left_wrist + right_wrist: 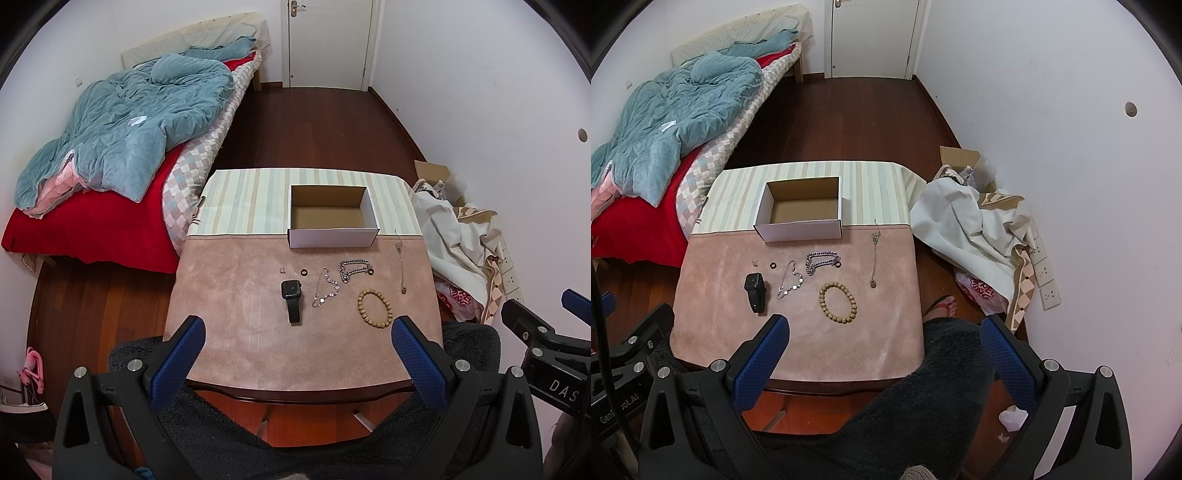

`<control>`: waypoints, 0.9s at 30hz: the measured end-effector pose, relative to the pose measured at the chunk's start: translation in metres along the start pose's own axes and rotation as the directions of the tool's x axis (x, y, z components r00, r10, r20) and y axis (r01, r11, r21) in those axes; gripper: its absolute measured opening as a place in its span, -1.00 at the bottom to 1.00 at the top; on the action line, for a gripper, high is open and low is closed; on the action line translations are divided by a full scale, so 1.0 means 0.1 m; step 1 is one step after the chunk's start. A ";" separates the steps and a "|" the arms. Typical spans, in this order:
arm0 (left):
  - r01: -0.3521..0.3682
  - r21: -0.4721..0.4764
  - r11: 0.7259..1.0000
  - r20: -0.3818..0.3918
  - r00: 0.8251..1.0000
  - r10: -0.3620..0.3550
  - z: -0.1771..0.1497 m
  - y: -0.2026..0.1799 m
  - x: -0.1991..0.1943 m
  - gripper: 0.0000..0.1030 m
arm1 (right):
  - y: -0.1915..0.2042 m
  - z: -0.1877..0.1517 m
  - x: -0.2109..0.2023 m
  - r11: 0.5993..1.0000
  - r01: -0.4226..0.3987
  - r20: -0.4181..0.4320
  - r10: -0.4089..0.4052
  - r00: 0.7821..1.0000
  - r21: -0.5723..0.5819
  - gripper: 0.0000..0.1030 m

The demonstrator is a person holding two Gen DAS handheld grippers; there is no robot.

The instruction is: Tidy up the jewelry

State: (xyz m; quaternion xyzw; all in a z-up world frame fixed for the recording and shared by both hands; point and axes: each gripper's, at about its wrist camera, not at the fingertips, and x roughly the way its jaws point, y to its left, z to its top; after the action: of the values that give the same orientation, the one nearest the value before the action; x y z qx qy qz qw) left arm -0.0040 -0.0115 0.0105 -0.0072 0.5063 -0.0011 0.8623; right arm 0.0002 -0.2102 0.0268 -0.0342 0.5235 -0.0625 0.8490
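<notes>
An open white cardboard box (332,236) (801,229) stands at the middle back of the table. In front of it on the pink mat (229,325) lie a black smartwatch (291,295) (755,286), a beaded chain bracelet (325,288) (790,280), a silver chain (354,269) (822,260), a wooden bead bracelet (374,308) (837,297), a thin pendant necklace (400,266) (874,254), a small black ring (303,272) (772,264) and a tiny earring (282,270). My left gripper (297,339) and right gripper (884,338) are open and empty, held above the table's near edge.
A bed (122,147) with a blue quilt stands to the left. A pile of cloth and cardboard (982,221) lies on the floor to the right. A person's foot in a sandal (942,306) and dark fleece clothing (923,387) are by the table's near right corner.
</notes>
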 end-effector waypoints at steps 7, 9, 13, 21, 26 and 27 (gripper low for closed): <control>0.002 0.000 1.000 -0.001 1.000 -0.002 0.00 0.00 -0.01 1.00 | 0.01 -0.02 -0.02 1.000 0.001 -0.002 -0.001 1.000 0.000 1.00; 0.002 0.001 1.000 -0.001 1.000 -0.002 0.00 -0.01 -0.01 1.00 | 0.00 -0.02 -0.02 1.000 0.002 -0.001 -0.002 1.000 -0.001 1.00; 0.002 -0.001 1.000 -0.002 1.000 -0.002 -0.01 0.00 -0.01 1.00 | 0.03 -0.02 -0.03 1.000 0.001 -0.001 -0.001 1.000 -0.001 1.00; -0.016 -0.016 1.000 0.012 1.000 0.016 0.02 0.07 0.07 1.00 | -0.05 0.02 0.09 0.999 -0.028 -0.018 0.028 0.999 0.033 1.00; -0.129 -0.029 0.991 0.038 0.991 0.130 0.14 0.22 0.43 1.00 | -0.14 0.09 0.56 0.997 -0.011 -0.063 0.016 0.998 0.077 1.00; -0.151 -0.026 0.988 0.038 0.988 0.151 0.16 0.24 0.52 1.00 | -0.15 0.10 0.72 0.997 0.000 -0.084 0.007 0.996 0.082 1.00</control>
State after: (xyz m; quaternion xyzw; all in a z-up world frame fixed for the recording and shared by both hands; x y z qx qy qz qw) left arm 0.0350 0.0125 -0.0276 0.0213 0.4881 0.0701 0.8697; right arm 0.0400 -0.2358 -0.0301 0.0044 0.5559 -0.0839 0.8270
